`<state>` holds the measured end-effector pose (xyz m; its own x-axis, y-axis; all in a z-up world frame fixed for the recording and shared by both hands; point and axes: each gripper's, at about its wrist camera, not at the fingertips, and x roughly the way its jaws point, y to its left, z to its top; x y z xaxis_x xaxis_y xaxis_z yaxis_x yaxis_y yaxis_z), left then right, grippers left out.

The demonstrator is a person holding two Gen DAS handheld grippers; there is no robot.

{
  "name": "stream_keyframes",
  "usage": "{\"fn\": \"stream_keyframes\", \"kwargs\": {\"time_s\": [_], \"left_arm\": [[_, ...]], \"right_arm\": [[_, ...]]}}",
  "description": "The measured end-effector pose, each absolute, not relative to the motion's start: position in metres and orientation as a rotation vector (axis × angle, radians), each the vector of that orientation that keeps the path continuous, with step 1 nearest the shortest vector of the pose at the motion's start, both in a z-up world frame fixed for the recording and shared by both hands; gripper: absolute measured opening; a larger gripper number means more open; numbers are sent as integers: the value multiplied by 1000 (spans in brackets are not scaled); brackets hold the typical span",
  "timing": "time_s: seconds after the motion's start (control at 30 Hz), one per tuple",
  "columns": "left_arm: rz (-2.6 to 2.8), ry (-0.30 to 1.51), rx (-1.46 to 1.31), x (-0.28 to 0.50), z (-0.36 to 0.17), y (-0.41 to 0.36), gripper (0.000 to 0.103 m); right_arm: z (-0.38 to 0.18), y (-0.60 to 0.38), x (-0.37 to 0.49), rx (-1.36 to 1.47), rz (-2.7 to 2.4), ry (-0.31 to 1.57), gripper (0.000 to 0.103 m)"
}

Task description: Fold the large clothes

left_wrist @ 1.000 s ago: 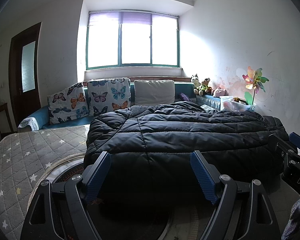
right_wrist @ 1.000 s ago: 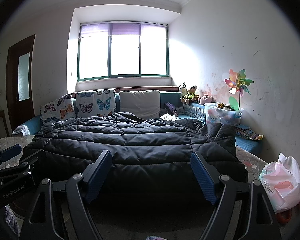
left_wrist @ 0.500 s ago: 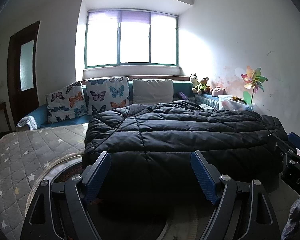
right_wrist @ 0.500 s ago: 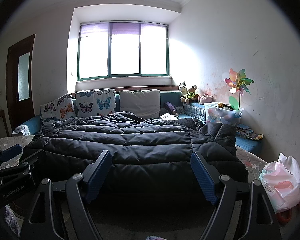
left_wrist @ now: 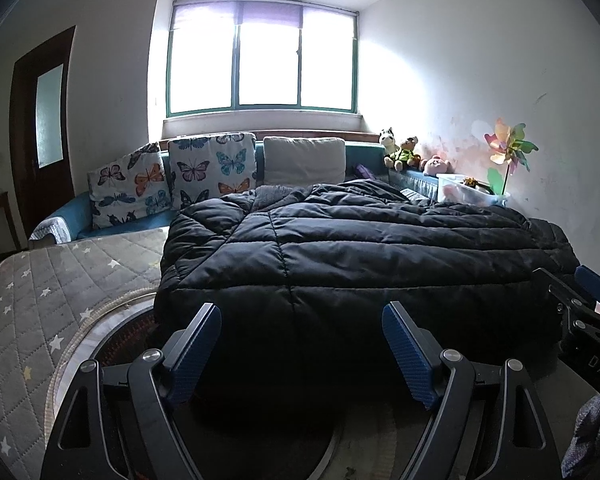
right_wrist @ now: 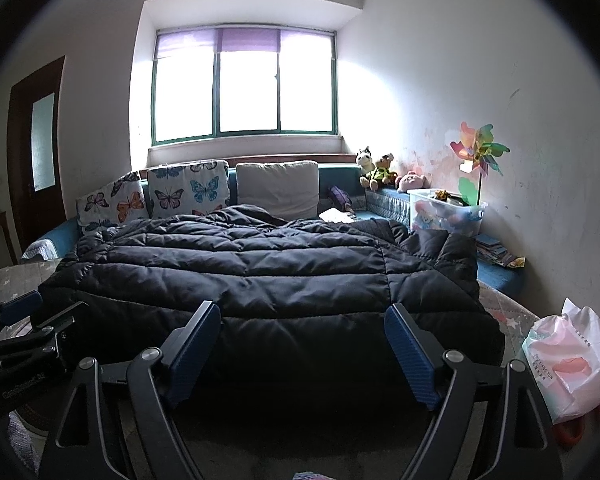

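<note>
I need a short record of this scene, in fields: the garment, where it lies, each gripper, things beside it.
garment: black padded coat, spread flat
surface: grey star-print mattress
left gripper: open, before the near hem, holds nothing
right gripper: jaws opening, nothing between them
behind: butterfly cushions, window
right side: plastic bag, pinwheel

Two black tongs with blue ribbed pads, side by side, both tipped slightly downward.

Left tongs (left_wrist: 302, 344): spread wide, nothing between the blue pads (left_wrist: 198, 348), pads pressing on nothing. Right tongs (right_wrist: 302, 346): likewise wide and opening further, gap between the pads (right_wrist: 410, 360) empty. Seen from the left camera at its right edge: the right tongs' black frame and one blue tip. Seen from the right camera at its left edge: the left tongs' frame and blue tip.
</note>
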<state>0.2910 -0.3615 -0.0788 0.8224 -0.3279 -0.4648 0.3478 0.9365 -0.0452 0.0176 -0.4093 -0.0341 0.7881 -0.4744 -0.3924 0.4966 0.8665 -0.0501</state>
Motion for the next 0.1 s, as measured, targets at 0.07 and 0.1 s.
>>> {"fn": "stream_keyframes", "kwargs": {"time_s": [0.07, 0.1], "left_arm": [[-360, 500, 42, 295, -81, -362, 89], [-360, 509, 42, 297, -82, -362, 89]], "right_arm": [[-35, -409, 18, 59, -523, 414, 92], [-34, -410, 18, 60, -523, 416, 92]]}}
